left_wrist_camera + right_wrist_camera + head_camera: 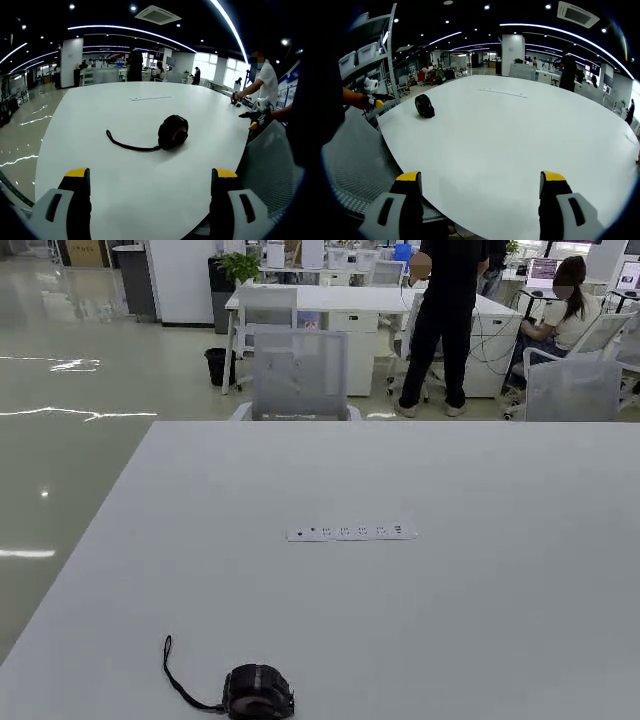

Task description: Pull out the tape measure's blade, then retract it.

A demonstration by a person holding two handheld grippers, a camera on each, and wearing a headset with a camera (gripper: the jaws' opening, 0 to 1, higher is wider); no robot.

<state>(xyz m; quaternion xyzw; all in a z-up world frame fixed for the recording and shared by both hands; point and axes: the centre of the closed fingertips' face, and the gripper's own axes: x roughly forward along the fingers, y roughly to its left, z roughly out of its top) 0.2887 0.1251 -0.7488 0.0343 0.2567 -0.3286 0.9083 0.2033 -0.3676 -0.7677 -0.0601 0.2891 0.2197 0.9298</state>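
The left gripper (150, 173) has its jaws wide apart and empty. The tape measure (173, 131) lies ahead between them (strap (130, 145) trailing toward the left jaw). The right gripper (481, 176) is likewise wide and empty, the tape measure well ahead, in line with its left jaw.

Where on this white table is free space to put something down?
Bare: the wide table surface right of the tape measure, the band between it and the power strip, and the far part behind the strip. Only the near edge holds something: the tape measure with its strap.
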